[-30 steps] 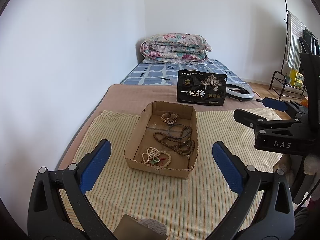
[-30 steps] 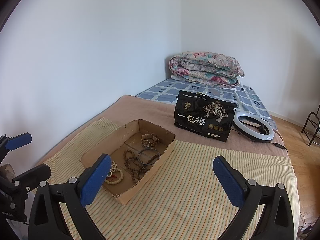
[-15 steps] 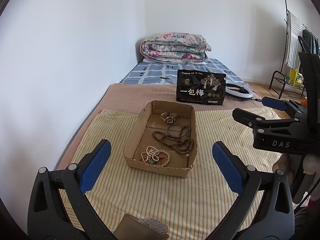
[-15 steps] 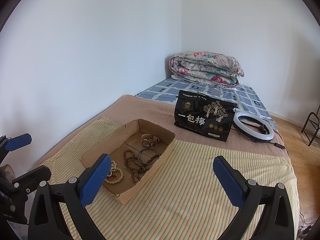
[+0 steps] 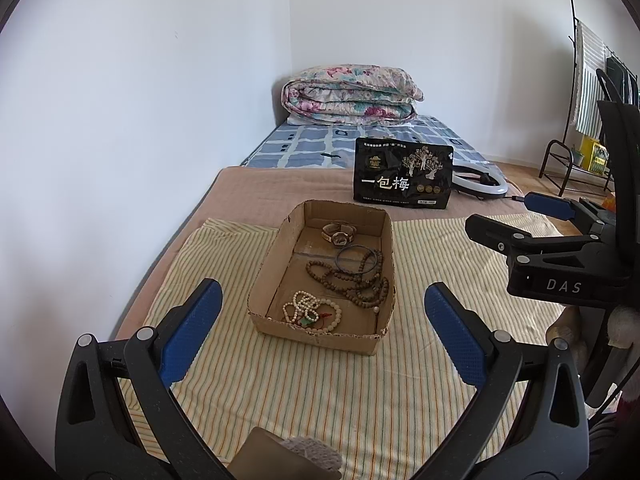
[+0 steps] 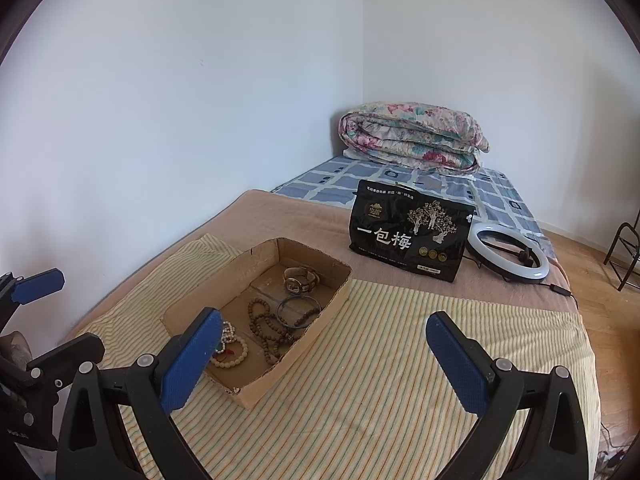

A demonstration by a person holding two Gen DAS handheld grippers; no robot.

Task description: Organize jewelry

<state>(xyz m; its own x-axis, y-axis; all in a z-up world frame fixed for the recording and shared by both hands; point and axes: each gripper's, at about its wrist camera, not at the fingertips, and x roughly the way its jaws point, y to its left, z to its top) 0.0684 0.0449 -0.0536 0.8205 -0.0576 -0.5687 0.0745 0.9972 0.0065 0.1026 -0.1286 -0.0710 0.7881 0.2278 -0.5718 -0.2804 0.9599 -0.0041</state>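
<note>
Cardboard made up the shallow box (image 5: pixel 320 268), which lay on the striped cloth (image 5: pixel 320 392) with its long axis running from six towards twelve o'clock in the left wrist view. At the left edge of the scene a white wall bounded the bed; the cloth left only a narrow strip between the box and that side.

The left gripper (image 5: pixel 320 320) hung above the cloth with its blue pads spread wide and nothing between them. The box sat dead ahead at twelve o'clock, its near short wall just beyond the fingertips.

Inside, from near to far, lay pale beaded bracelets (image 5: pixel 312 312), a long strand of brown beads (image 5: pixel 352 280), a dark bangle (image 5: pixel 356 258) overlapping that strand, and a watch (image 5: pixel 339 233) close to the far wall.

Further right, the right gripper (image 6: pixel 324 348) was likewise gaping and empty. From it the box lay at about ten o'clock, skewed, with its left finger crossing in front of the pale bracelets. The left gripper seemed the better placed for a straight reach in.

To the right of the box the cloth was bare and roomy, likely the space for laying pieces out. A black snack bag (image 6: pixel 408 232) and a ring light (image 6: pixel 508 256) stood well beyond, near one o'clock.
</note>
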